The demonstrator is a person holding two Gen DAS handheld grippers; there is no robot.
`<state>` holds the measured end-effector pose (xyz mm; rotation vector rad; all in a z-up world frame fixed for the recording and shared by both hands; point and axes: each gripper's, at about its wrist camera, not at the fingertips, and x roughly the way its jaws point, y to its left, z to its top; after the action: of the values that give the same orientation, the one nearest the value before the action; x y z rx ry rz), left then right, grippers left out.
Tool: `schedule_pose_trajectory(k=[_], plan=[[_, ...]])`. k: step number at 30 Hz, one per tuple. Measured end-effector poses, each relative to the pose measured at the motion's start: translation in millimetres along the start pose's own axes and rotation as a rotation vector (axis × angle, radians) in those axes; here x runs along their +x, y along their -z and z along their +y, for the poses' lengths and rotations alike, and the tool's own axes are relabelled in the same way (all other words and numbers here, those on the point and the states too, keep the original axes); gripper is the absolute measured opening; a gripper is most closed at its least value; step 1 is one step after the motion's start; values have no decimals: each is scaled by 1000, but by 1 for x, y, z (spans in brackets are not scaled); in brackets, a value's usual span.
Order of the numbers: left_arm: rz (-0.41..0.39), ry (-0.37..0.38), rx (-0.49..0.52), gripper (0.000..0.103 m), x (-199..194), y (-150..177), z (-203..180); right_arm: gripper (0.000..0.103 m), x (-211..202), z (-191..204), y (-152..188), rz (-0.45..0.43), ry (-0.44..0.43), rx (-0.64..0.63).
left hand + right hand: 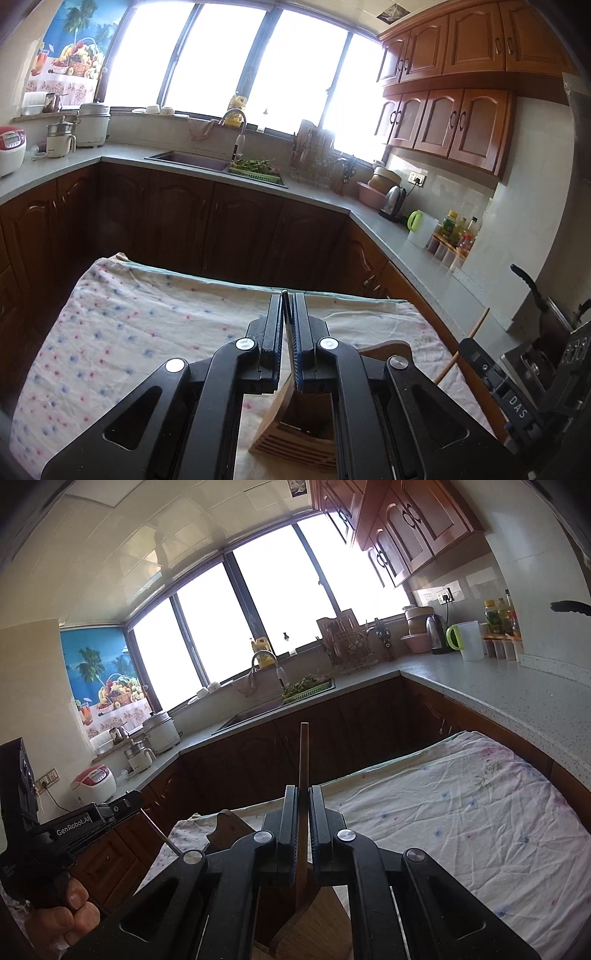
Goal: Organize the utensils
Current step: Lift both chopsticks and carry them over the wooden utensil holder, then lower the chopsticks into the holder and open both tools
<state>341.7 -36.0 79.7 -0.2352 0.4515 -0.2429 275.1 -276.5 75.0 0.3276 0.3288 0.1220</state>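
Right gripper (303, 794) clamps a wooden spatula (303, 760), handle up, blade just over the holder (314, 934) below; left gripper (287, 302) pinches a thin dark utensil (285, 295) (type unclear) above the same holder (295, 439)

- A thin utensil (285, 310) is pinched between the left gripper (287, 299) jaws, above the wooden holder (295, 439).
- A wooden spatula (303, 760) is clamped between the right gripper (303, 794) jaws, over the cloth-covered table (461, 812).
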Motion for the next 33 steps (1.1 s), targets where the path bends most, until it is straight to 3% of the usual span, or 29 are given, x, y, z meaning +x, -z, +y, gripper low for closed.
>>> schedule_pose_trajectory(k=[15,17,19,21,23,25,33], plan=[[49,-7,-8,9,2,-4,2,13,9,-6,-6,73,-26,38],[57,-5,-17,28,0,-3,4,29,5,-9,-8,72,-36,52],[48,-16,-28,48,-6,-2,7,64,-2,-9,-9,59,-40,62],[40,-22,-34,53,-14,0,10,72,-11,-11,-10,46,-45,73],[47,-29,-45,70,-22,2,15,79,-19,-13,-10,47,-62,91],[38,-39,-49,76,-35,6,21,96,-30,-16,-7,47,-71,111],[83,-70,-71,83,-82,36,43,99,-76,-28,16,82,-62,123]])
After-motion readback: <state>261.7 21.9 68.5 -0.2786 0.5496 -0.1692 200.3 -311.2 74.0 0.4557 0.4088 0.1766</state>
